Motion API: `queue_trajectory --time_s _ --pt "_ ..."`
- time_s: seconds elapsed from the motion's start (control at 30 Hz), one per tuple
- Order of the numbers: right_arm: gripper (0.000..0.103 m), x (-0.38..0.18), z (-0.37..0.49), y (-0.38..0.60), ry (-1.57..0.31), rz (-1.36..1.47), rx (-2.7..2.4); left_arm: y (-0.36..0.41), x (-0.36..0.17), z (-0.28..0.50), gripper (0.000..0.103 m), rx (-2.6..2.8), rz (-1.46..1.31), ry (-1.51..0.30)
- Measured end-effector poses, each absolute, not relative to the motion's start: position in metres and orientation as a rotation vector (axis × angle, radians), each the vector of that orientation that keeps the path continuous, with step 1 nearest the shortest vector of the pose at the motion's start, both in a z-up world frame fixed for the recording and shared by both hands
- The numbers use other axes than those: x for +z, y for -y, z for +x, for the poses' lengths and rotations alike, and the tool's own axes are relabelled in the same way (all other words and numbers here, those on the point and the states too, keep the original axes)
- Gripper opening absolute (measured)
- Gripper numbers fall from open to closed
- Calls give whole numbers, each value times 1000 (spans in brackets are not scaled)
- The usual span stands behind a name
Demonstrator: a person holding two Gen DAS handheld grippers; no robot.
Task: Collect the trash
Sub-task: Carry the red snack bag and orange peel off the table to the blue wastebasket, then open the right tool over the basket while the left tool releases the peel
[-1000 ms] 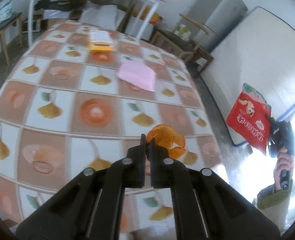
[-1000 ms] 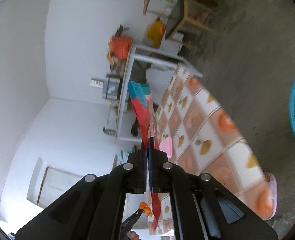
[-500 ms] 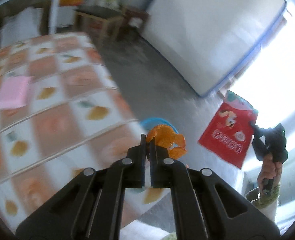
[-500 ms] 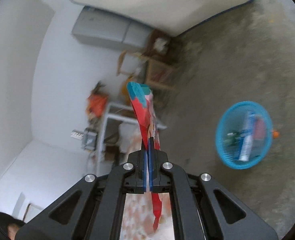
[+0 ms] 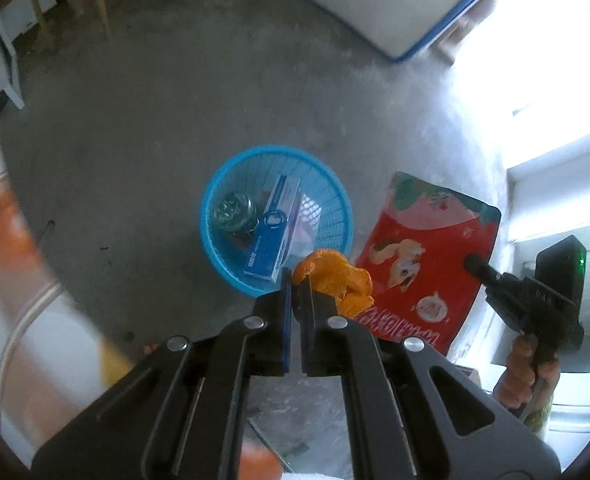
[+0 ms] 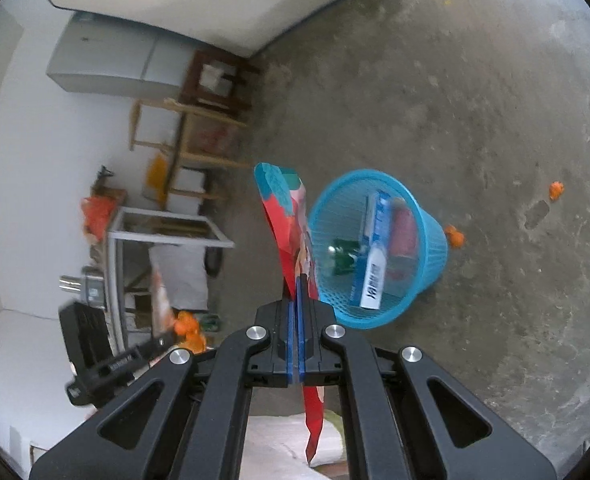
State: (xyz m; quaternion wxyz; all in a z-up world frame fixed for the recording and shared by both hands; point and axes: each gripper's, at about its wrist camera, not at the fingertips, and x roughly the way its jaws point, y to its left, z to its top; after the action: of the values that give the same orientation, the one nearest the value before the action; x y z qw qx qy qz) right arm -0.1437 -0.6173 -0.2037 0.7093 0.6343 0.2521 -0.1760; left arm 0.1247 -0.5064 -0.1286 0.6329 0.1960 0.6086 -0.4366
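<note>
My left gripper (image 5: 295,280) is shut on a curled orange peel (image 5: 335,276) and hangs over the near rim of a blue mesh basket (image 5: 337,196) on the concrete floor. The basket holds a blue box (image 5: 273,236), a clear round lid and other scraps. My right gripper (image 6: 297,284) is shut on a red snack bag (image 6: 295,232), held edge-on just left of the basket (image 6: 431,232). In the left wrist view the red bag (image 5: 427,260) hangs flat to the right of the basket, with the right gripper (image 5: 475,264) pinching its edge.
Two orange peel bits (image 6: 455,236) (image 6: 555,190) lie on the floor beyond the basket. The patterned tablecloth (image 5: 23,280) fills the left edge. A white mattress (image 6: 199,4) leans on the far wall, with wooden stools (image 6: 215,80) and a white frame table (image 6: 167,228) nearby.
Both grippers swung away from the table and down toward the floor. The blue basket came into the middle of both views. The peel and the red bag stayed clamped.
</note>
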Motion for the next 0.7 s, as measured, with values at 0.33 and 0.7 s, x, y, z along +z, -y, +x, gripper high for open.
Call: queue_trajectory --time_s 0.33,0.7 --pt "2 -289 -77 647 -675 1384 -348 550 -161 141 52 -925 456 -1412" --pt "15 -347 -62 660 -880 1177 -582 453 -52 141 61 -991 331 -1181"
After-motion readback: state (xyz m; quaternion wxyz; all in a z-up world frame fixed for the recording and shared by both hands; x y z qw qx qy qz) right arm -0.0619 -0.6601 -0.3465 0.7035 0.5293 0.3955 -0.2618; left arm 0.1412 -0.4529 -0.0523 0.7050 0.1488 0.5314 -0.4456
